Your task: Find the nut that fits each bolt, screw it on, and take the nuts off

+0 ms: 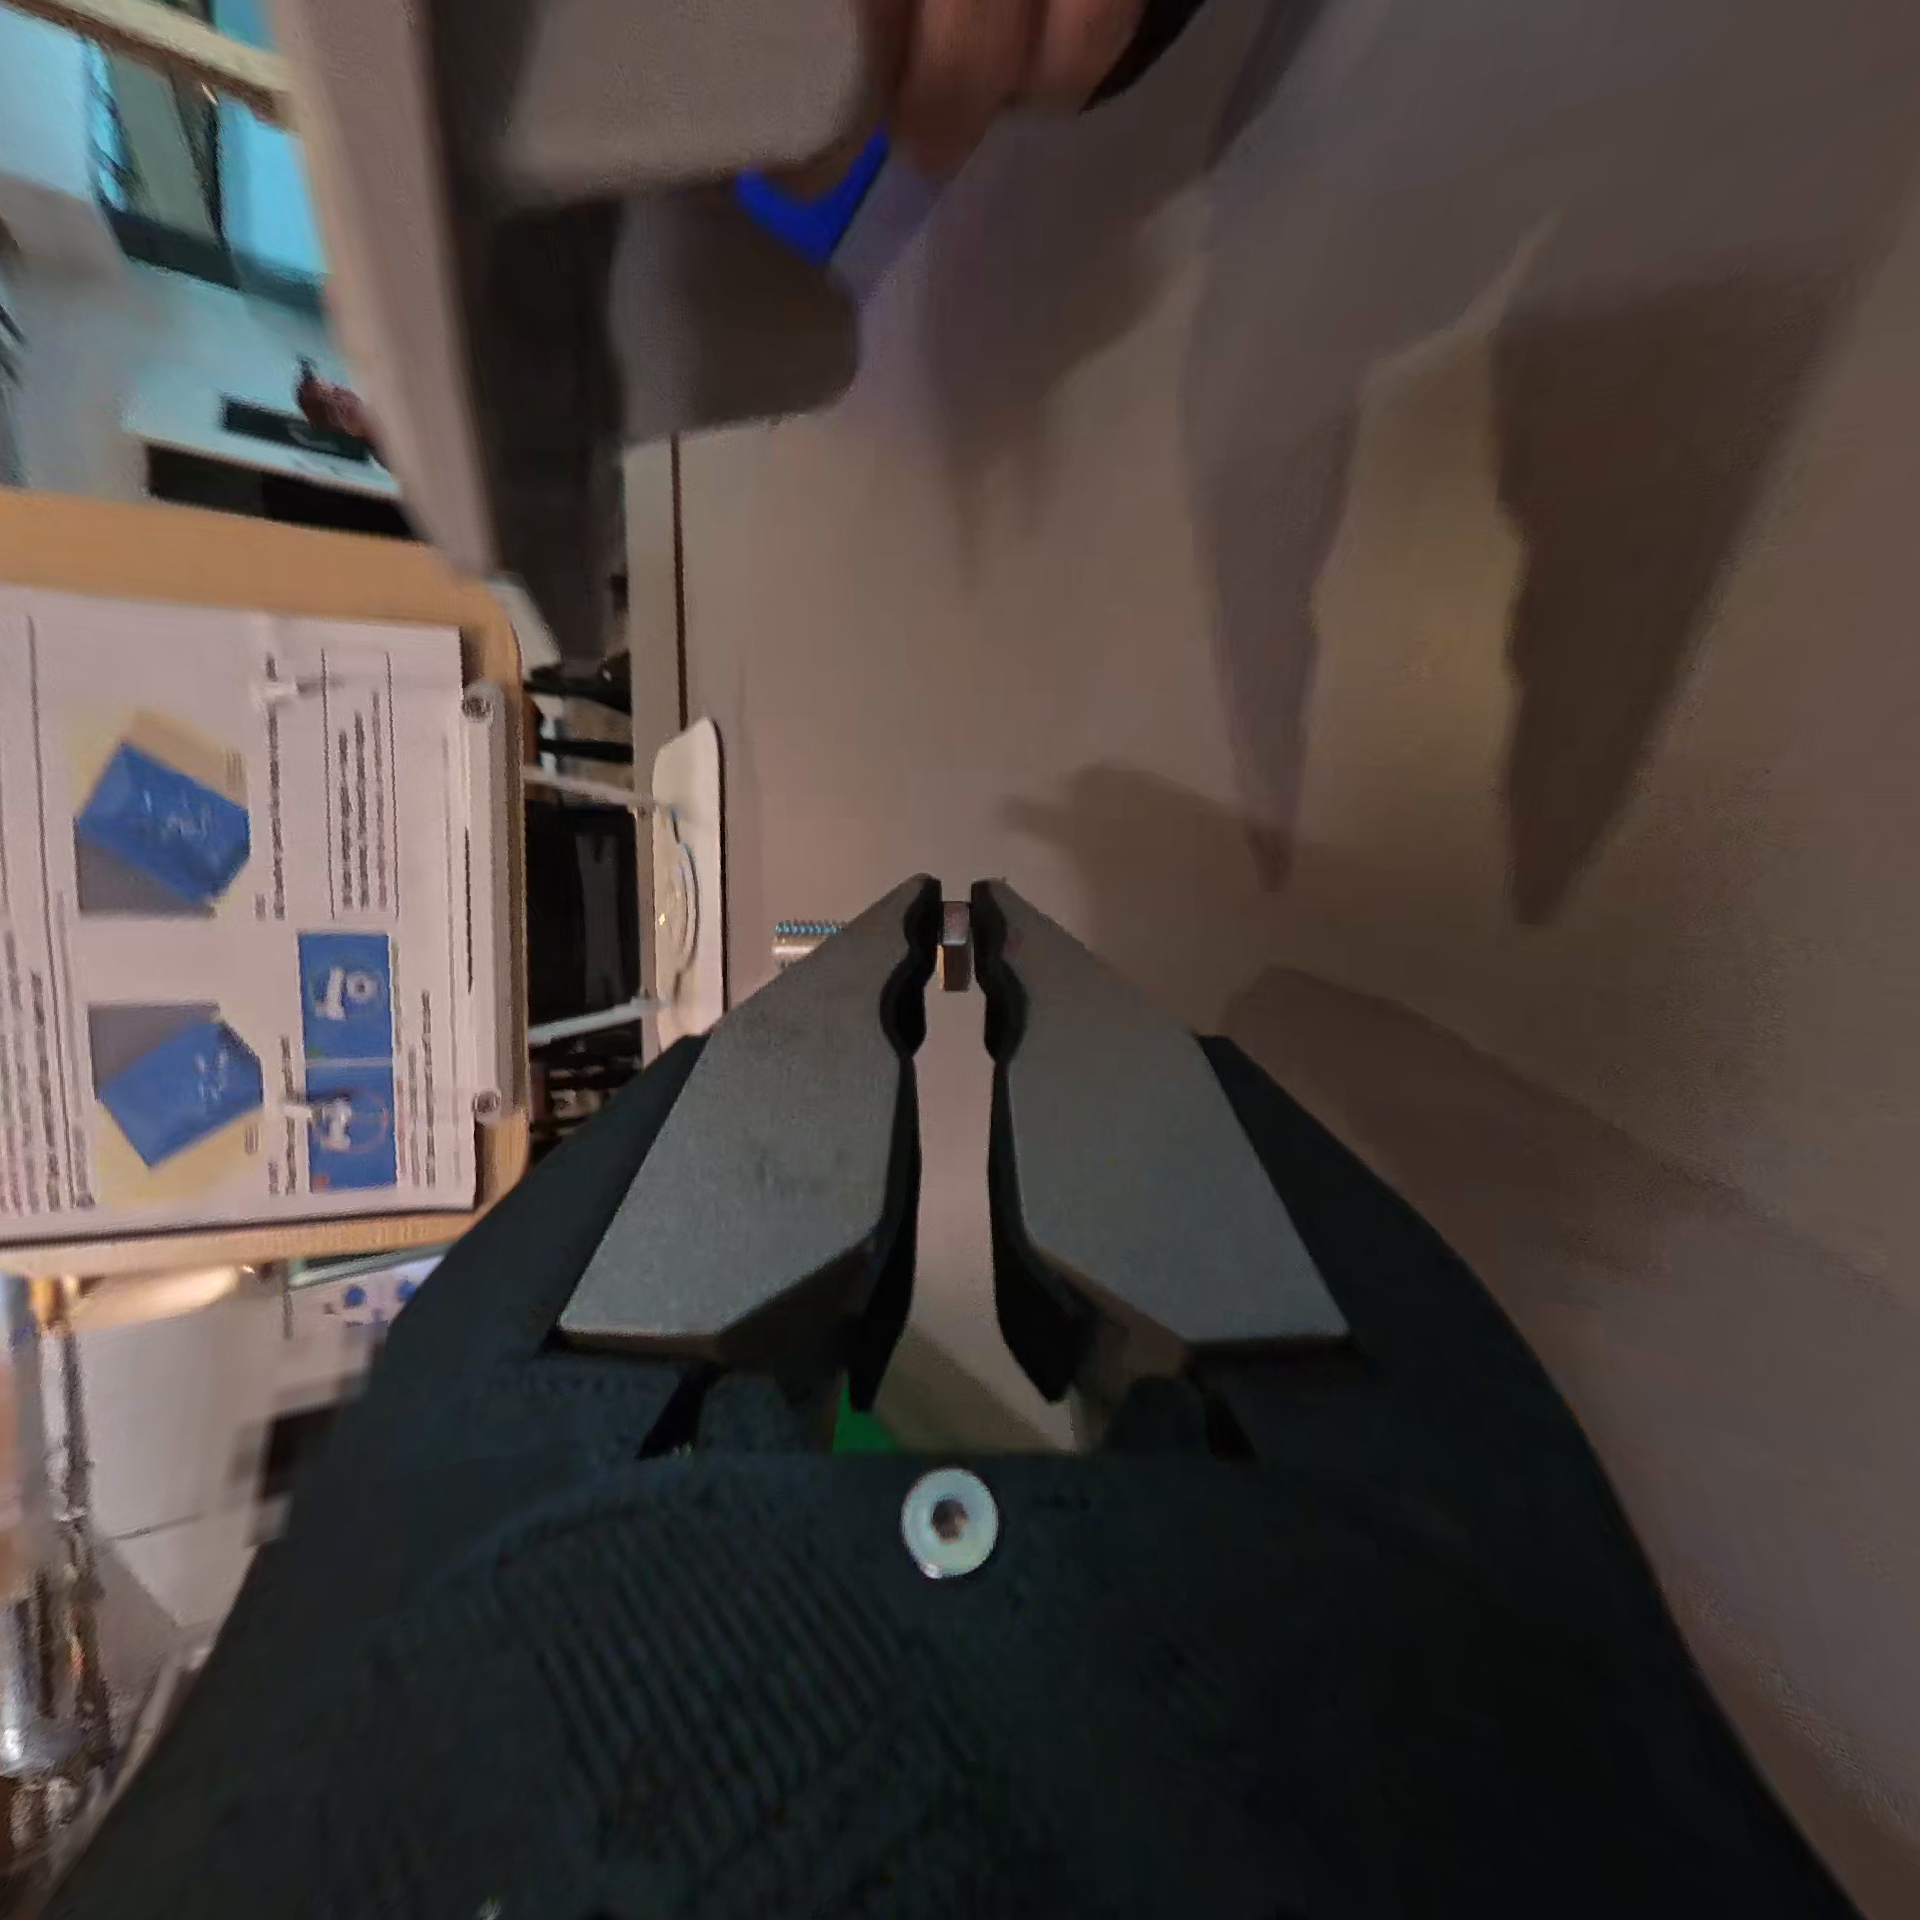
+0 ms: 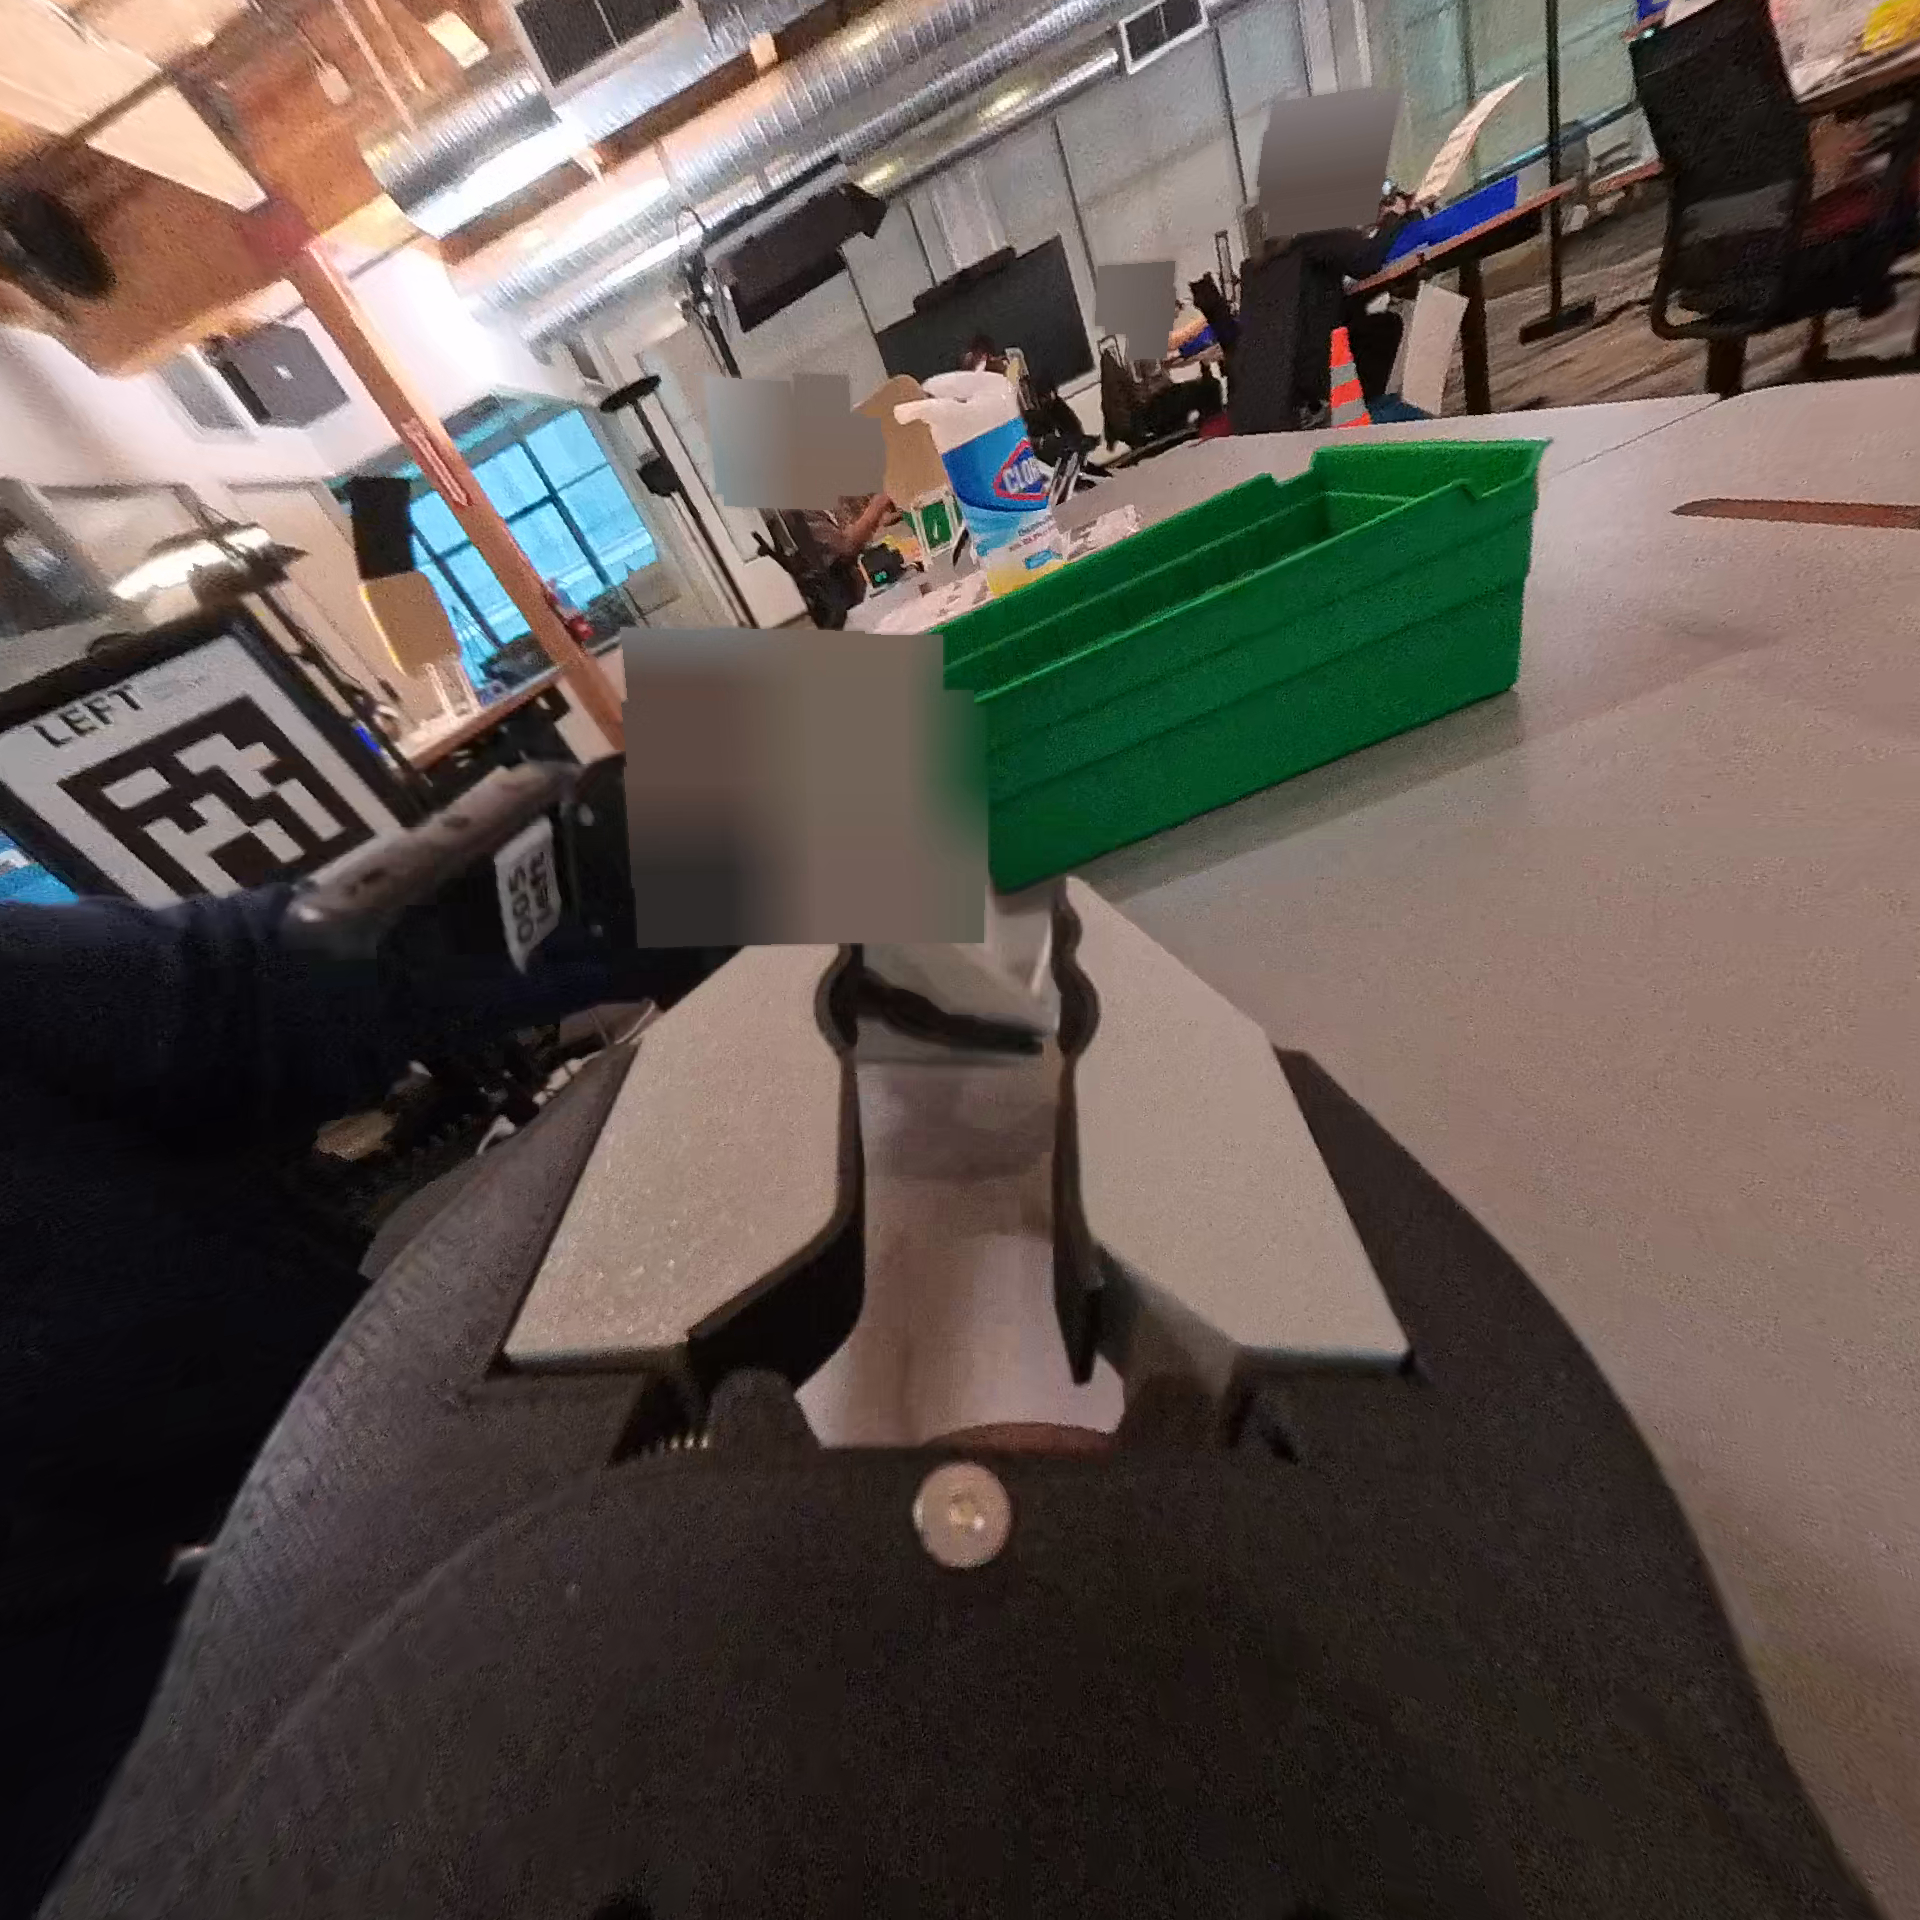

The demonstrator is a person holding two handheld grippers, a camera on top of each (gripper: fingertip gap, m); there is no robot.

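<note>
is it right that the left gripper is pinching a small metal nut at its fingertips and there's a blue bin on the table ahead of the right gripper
Not quite. The bin is green, not blue, as the right wrist view shows; it sits on the table ahead of the right gripper. The rest holds: in the left wrist view the left gripper pinches a small metal nut at its fingertips.

left gripper [image 1: 956, 940]: matt grey fingers; black body with ribbed, printed-looking plastic
nut [image 1: 954, 958]: bare metal, dull sheen
bolt [image 1: 808, 940]: silvery threaded metal
right gripper [image 2: 954, 1003]: matt pale-grey fingers, finely grained
table [image 2: 1558, 1039]: smooth matt grey
bin [image 2: 1247, 665]: glossy green plastic
instruction sheet [image 1: 239, 904]: printed paper on a pale wood board
</note>
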